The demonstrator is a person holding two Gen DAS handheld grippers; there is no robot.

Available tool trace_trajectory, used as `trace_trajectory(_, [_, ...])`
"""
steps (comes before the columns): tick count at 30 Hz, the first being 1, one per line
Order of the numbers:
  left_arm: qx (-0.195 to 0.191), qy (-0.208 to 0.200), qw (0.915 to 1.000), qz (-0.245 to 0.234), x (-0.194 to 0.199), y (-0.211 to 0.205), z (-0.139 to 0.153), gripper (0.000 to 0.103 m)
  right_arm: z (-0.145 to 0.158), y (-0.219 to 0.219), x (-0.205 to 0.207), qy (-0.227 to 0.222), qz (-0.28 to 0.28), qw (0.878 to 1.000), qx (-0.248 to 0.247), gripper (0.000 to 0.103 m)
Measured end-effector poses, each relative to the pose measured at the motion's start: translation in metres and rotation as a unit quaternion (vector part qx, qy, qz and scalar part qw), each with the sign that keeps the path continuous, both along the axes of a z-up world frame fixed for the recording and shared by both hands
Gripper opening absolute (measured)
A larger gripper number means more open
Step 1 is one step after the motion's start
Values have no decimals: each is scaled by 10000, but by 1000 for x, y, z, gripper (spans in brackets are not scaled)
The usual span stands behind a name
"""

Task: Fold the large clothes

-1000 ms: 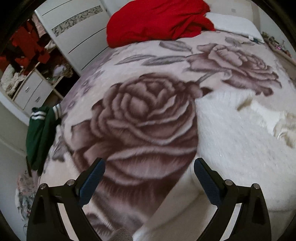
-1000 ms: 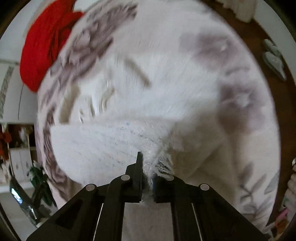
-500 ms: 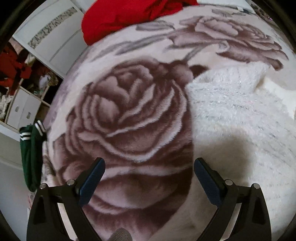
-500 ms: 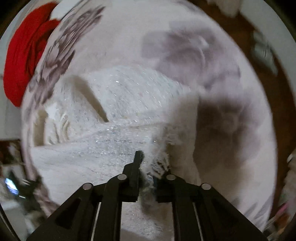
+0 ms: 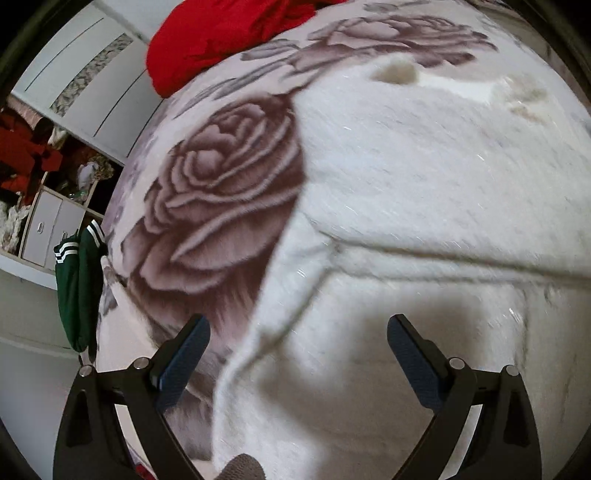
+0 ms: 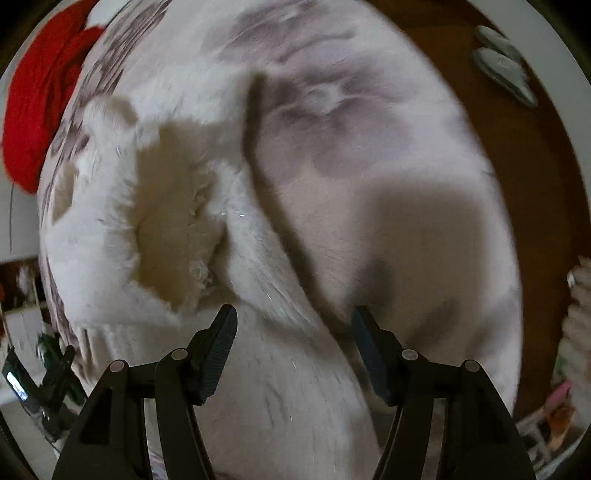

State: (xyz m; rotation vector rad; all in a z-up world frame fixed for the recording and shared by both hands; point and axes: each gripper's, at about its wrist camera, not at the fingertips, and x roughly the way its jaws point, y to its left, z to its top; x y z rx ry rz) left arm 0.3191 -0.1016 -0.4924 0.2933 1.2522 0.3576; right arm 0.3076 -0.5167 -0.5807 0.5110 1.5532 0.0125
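Note:
A fluffy white sweater with glittery threads lies folded over on the rose-print blanket. My left gripper hangs open just above the sweater's left edge, with nothing between its fingers. In the right wrist view the same sweater lies bunched, a folded-over flap reaching down under my right gripper. Its jaws are opening, and the pads stand clear of the knit, which lies loose below them.
A red garment is heaped at the blanket's far end, also seen as the red garment at the left. A green striped garment hangs off the bed's left side by white cabinets. Brown floor lies right.
My right gripper, shut on the sweater's fringed edge before, has dropped lower and let the knit go. The left gripper has swung right, from over the rose print to over the sweater.

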Motion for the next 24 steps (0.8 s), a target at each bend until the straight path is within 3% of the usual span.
trace_trajectory(1, [76, -11, 10000, -54, -2, -6, -2, 98, -1, 5, 5, -86, 104, 9999, -32, 27])
trace_trajectory(2, [178, -12, 9998, -102, -3, -11, -4, 98, 0, 9, 11, -267, 185, 9994, -92, 5])
trace_trajectory(4, [379, 30, 9991, -184, -7, -19, -8, 98, 0, -1, 21, -378, -208, 9980, -465, 7])
trace_trajectory(6, [386, 114, 9991, -166, -13, -24, -8, 98, -18, -15, 24, -72, -608, 9980, -135, 7])
trace_trajectory(8, [325, 122, 9993, -138, -22, -27, -3, 98, -16, -7, 25, -8, -289, 9993, -231, 10])
trace_trajectory(10, [283, 119, 9994, -129, -32, -29, 1, 98, 1, 1, 19, 119, -22, 9987, -503, 28])
trace_trajectory(13, [-24, 262, 9996, -87, -51, -31, -3, 98, 30, 12, -15, 266, 156, 9974, -651, 48])
trace_trajectory(16, [-297, 399, 9986, -177, -71, -39, -11, 98, 45, 21, -67, 413, 140, 9976, -543, 51])
trace_trajectory(19, [-343, 373, 9981, -341, -86, -46, -11, 98, 40, 16, -115, 600, -237, 9967, -484, 58])
trace_trajectory(22, [-403, 378, 9973, -485, -98, -48, -15, 98, 17, 18, -151, 865, -667, 9938, -190, 56])
trace_trajectory(23, [-400, 384, 9971, -525, -101, -47, -16, 98, 11, 20, -158, 867, -711, 9934, -259, 46])
trace_trajectory(24, [-391, 391, 9969, -555, -104, -46, -16, 98, 10, 22, -163, 748, -744, 9933, -475, 11])
